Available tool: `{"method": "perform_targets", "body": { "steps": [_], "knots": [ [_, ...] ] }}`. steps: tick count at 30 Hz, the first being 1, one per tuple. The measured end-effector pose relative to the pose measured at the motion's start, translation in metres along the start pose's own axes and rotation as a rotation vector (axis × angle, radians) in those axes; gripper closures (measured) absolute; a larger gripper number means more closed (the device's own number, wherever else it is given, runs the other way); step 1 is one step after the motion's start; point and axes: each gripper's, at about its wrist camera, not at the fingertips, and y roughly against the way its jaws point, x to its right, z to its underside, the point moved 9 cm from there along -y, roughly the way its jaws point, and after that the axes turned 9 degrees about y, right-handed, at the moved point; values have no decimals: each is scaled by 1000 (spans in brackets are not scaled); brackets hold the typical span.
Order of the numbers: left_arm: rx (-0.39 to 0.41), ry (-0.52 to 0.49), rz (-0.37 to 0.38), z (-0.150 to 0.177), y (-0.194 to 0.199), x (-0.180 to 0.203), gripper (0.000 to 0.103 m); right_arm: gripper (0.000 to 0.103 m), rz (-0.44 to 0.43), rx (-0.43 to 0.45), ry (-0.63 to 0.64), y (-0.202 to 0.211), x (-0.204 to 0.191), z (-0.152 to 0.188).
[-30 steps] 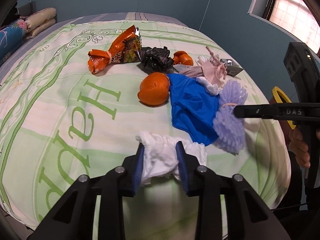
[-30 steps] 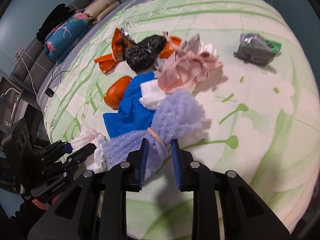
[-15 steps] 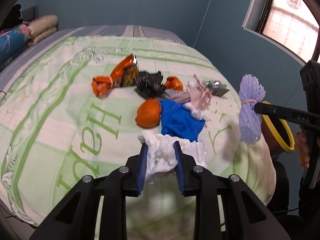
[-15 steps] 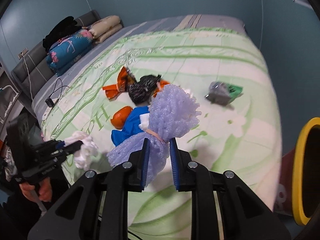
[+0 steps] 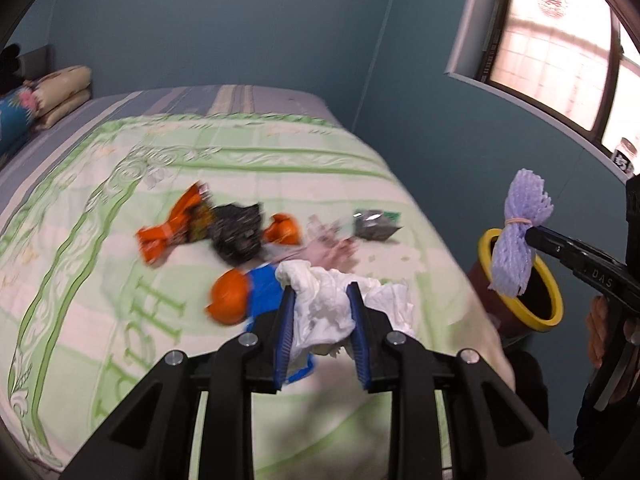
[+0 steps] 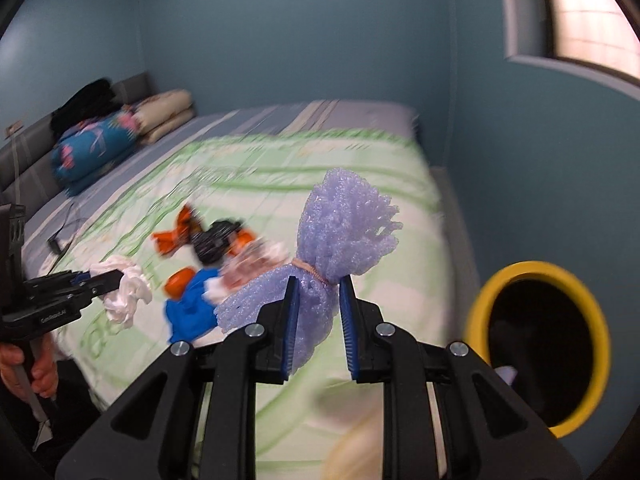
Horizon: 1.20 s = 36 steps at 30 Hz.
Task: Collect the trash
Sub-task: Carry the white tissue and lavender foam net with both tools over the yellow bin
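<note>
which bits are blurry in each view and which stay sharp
Left wrist view: the litter on the bed is smeared, while the left gripper and its white tissue stay crisp. Right wrist view: the bed and yellow-rimmed bin are streaked; the purple foam net is sharp.

walls [image 5: 240, 20]: teal | window [image 5: 560, 48]: bright, right | bed [image 5: 248, 148]: green-patterned cover | pillows [image 6: 120, 132]: stacked

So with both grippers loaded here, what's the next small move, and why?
Probably carry the right gripper a little further over the yellow-rimmed bin and release: it is shut on the purple foam net, lifted clear of the bed, with the bin's mouth open alongside.
</note>
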Motion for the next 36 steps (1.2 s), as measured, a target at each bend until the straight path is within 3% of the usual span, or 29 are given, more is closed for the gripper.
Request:
{"method": "perform_targets", "body": {
  "steps": [16, 29, 36],
  "knots": [
    [3, -175, 185, -25, -32, 160, 79, 84, 365, 186, -116, 91, 129, 3],
    [-14, -255, 306, -31, -69, 269, 79, 84, 556, 229, -193, 114, 196, 20],
    [-55, -274, 339, -22, -101, 307, 79, 84, 574, 190, -243, 99, 226, 34]
  ]
}}
